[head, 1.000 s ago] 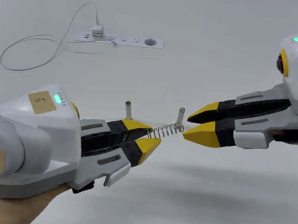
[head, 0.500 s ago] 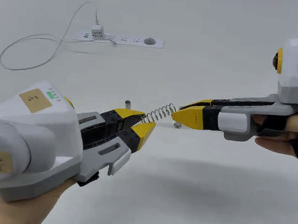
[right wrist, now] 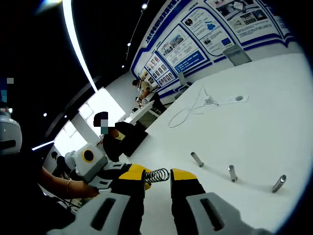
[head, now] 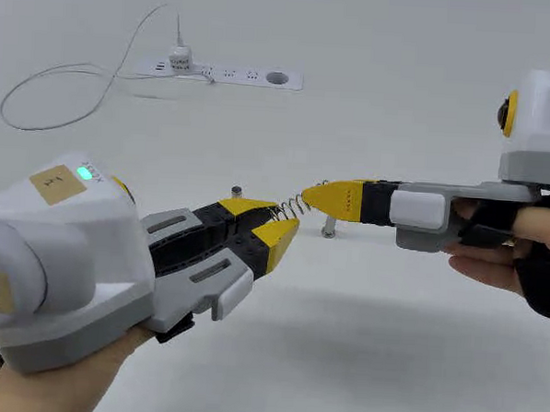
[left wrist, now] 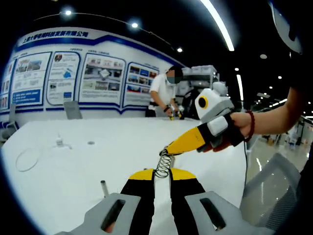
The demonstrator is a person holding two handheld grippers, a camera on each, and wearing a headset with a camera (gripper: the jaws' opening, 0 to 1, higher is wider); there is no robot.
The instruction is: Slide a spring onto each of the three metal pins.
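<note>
- Spring (head: pixel 291 208) is held in the air above the white desk (head: pixel 387 350), spanning the gap between two hand-held grippers and touching no pin.
- The left hand-held gripper (head: pixel 272 226) has its jaws closed on one end of the coil, which pokes out from between the yellow tips in the left gripper view.
- The right hand-held gripper (head: pixel 314 191) meets the other end. In the right gripper view its jaws stand a little apart with the coil between them, and I cannot tell whether they pinch it.
- Three metal pins (right wrist: pixel 232 173) stand in a row on the desk, each one bare.
- One pin (head: pixel 329 229) stands just below the right hand-held gripper's tip in the head view.
- The job looks to be at its very start. No spring is seated, and all three pins are left to fit, beginning with this coil.
</note>
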